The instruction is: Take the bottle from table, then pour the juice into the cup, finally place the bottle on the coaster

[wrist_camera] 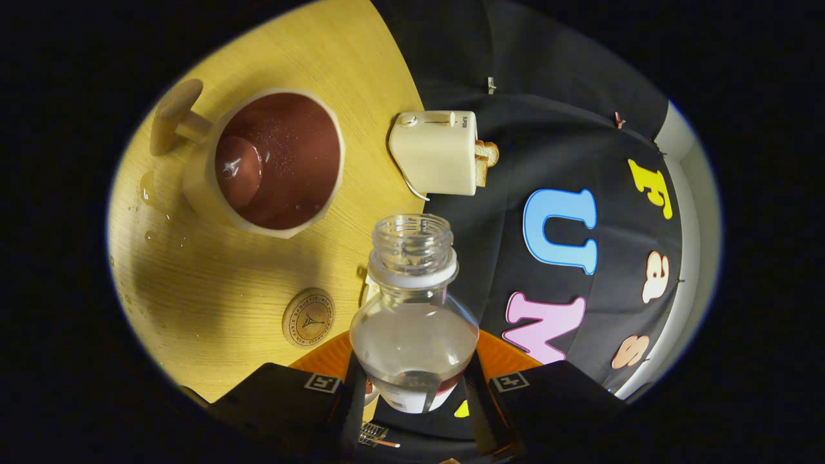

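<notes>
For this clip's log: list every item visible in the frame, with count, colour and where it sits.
bottle: 1, clear plastic, uncapped, a little liquid left inside, gripped between the fingers, mouth pointing away from them.
cup: 1, cream outside with a dark brownish inside, some liquid in it, on the table beyond the bottle; wooden handle on its far side.
coaster: 1, round, light wood with a dark stamp, on the table between cup and fingers.
toaster: 1, cream, at the table's edge beside the cup, a toast slice sticking out.
droplets: several, clear, on the table beside the cup.
table: 1, light wood.
hand-held gripper: 1, both fingers pressed on the bottle's sides.
</notes>
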